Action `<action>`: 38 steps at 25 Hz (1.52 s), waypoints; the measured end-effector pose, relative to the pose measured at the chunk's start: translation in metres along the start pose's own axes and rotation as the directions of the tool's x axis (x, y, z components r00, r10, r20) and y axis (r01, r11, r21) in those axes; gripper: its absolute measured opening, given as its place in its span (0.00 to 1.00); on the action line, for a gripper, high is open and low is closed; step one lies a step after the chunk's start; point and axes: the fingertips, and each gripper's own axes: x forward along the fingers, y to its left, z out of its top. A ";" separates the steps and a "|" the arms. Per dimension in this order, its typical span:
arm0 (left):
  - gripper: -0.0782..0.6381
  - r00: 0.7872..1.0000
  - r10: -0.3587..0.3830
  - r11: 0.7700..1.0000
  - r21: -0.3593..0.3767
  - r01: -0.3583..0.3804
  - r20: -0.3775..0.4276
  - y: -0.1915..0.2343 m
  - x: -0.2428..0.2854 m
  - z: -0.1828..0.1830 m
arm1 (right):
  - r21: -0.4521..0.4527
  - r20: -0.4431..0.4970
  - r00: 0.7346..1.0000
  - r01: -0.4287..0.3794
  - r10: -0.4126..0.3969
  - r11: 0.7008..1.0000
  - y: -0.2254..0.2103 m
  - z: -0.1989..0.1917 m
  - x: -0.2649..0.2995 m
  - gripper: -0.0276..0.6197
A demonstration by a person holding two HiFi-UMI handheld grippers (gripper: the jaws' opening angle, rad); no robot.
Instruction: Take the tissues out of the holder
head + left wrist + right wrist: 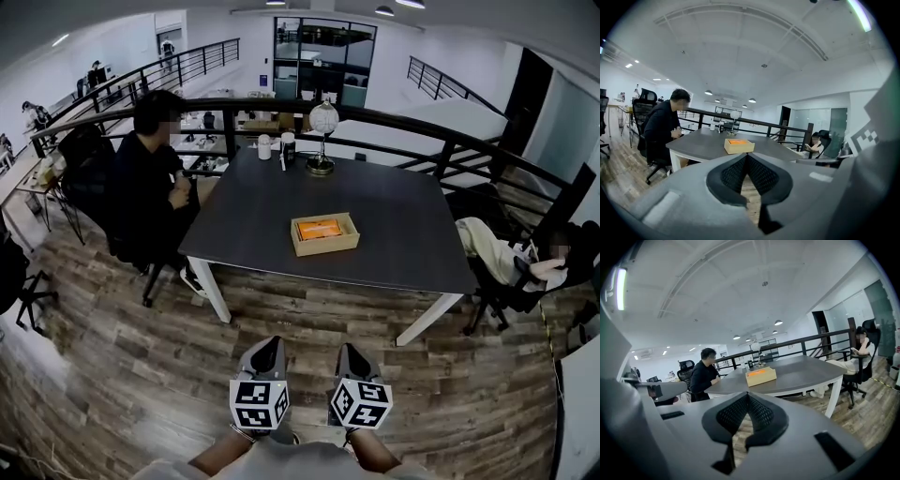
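Note:
A pale wooden holder (324,234) with an orange tissue pack (320,228) inside sits on the dark table (253,225). It also shows as the holder (738,146) in the left gripper view and the holder (761,376) in the right gripper view, far ahead of the jaws. My left gripper (267,349) and right gripper (352,354) hang side by side over the wood floor, well short of the table. Both are shut, tips touching, with nothing between them: left gripper (746,157), right gripper (747,395).
A person in black (150,178) sits at the table's left side; another person (506,258) reclines in a chair at the right. A globe lamp (322,131), cups and a dark bottle stand at the table's far edge. Black railing (422,127) runs behind.

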 end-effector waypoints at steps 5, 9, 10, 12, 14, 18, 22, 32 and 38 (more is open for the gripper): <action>0.09 1.000 -0.004 1.000 -0.001 0.004 0.014 -0.002 0.007 0.005 | 0.002 -0.013 1.000 0.010 -0.010 1.000 -0.006 -0.001 0.005 0.06; 0.09 1.000 -0.009 1.000 -0.011 0.009 0.015 0.002 0.018 0.005 | 0.005 -0.020 1.000 0.019 -0.019 1.000 -0.009 -0.003 0.013 0.05; 0.09 1.000 -0.010 1.000 -0.014 0.010 0.018 0.003 0.021 0.005 | 0.006 -0.021 1.000 0.022 -0.022 1.000 -0.010 -0.003 0.016 0.05; 0.09 1.000 -0.013 1.000 -0.018 0.013 0.023 0.007 0.029 0.006 | 0.009 -0.022 0.999 0.032 -0.032 0.999 -0.013 -0.002 0.024 0.05; 0.09 1.000 -0.017 1.000 -0.022 0.018 0.023 0.012 0.040 0.007 | 0.014 -0.021 0.999 0.045 -0.044 0.999 -0.018 0.001 0.034 0.05; 0.09 0.999 -0.017 1.000 -0.024 0.018 0.029 0.022 0.065 0.014 | 0.007 -0.021 0.998 0.053 -0.053 0.999 -0.024 0.011 0.057 0.05; 0.09 0.999 -0.023 1.000 -0.020 0.024 0.033 0.032 0.090 0.025 | 0.003 -0.010 0.999 0.051 -0.051 0.999 -0.023 0.027 0.085 0.05; 0.09 0.999 -0.040 0.999 -0.010 0.041 0.022 0.057 0.153 0.052 | 0.007 -0.009 0.999 0.051 -0.051 0.999 -0.024 0.058 0.149 0.05; 0.09 0.998 -0.058 0.998 -0.009 0.058 0.019 0.068 0.185 0.068 | 0.009 -0.013 0.998 0.063 -0.063 0.998 -0.026 0.073 0.179 0.05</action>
